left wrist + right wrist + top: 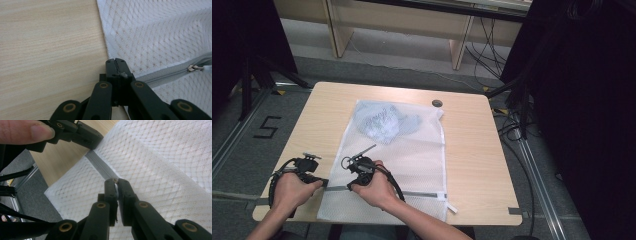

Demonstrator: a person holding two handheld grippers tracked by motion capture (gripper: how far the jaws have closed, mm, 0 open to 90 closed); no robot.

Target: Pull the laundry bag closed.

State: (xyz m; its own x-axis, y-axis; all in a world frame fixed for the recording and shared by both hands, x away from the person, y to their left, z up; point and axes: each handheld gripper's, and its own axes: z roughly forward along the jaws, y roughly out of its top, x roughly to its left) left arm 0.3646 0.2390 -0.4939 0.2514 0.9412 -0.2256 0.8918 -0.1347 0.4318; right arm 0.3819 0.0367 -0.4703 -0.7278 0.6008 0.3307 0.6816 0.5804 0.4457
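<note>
Grey floor and dark curtains surround your pale wooden desk (472, 150) in the high view. On it lies a white mesh laundry bag (412, 155) with a bluish garment (384, 122) bunched inside at its far end, and a grey zipper (422, 193) running across its near end. Your left gripper (307, 170) sits at the bag's left edge, your right gripper (359, 172) over the mesh just beside it, both near the zipper line. A small dark round thing (437, 103) lies past the bag's far corner.

From the left gripper view, your fingers (120, 67) are pressed together on the bag's edge where the zipper tape (162, 73) begins; the slider (193, 68) sits farther along at the right.

From the right gripper view, your fingers (123, 192) are closed, pinching something small and metallic at the zipper (100, 166); your left gripper (85, 136) clamps the tape's end beyond
</note>
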